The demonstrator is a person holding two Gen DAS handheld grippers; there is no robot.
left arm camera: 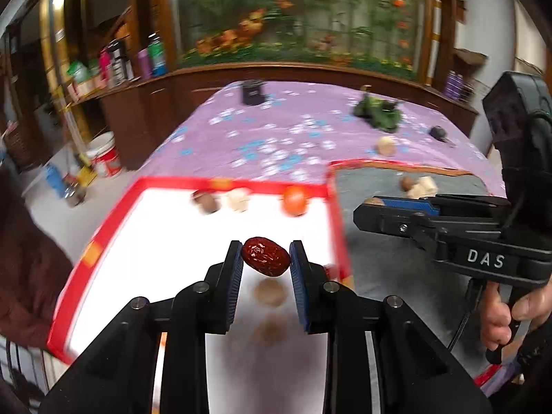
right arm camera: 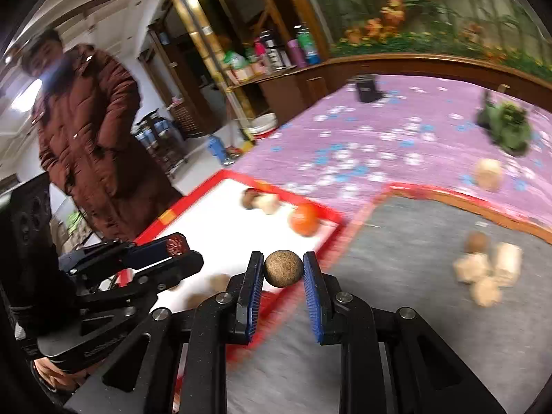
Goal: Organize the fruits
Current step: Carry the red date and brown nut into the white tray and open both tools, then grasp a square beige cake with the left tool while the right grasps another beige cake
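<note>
Both pairs of jaws are pinching fruit: the left gripper (left arm camera: 265, 258) has its blue ribbed pads pressed on the ends of a wrinkled, glossy dark-red date (left arm camera: 265, 256), and the right gripper (right arm camera: 283, 269) clamps a round, rough-skinned tan-brown fruit (right arm camera: 283, 268), perhaps a longan. Each piece hangs in the air, clear of any surface, the date over the white red-rimmed tray (left arm camera: 155, 238) and the brown ball near the seam between that tray and the grey felt-lined tray with a red-orange rim (right arm camera: 431, 293). As a judgement, the sorting looks partway through: the white tray already holds a smooth orange round fruit (left arm camera: 294, 200), a brown nut-like piece and a pale lump, while the grey tray holds a cluster of pale beige chunks (right arm camera: 488, 272) and a brown ball. One pale piece (left arm camera: 386, 145) and a dark one still lie loose on the purple flowered tablecloth (left arm camera: 276, 131), so more remains. Motion blur smears nearly everything beyond the grippers, so the kinds of fruit are hard to name; two brownish shapes under the date are shapeless, and the sorting rule is unclear.
</note>
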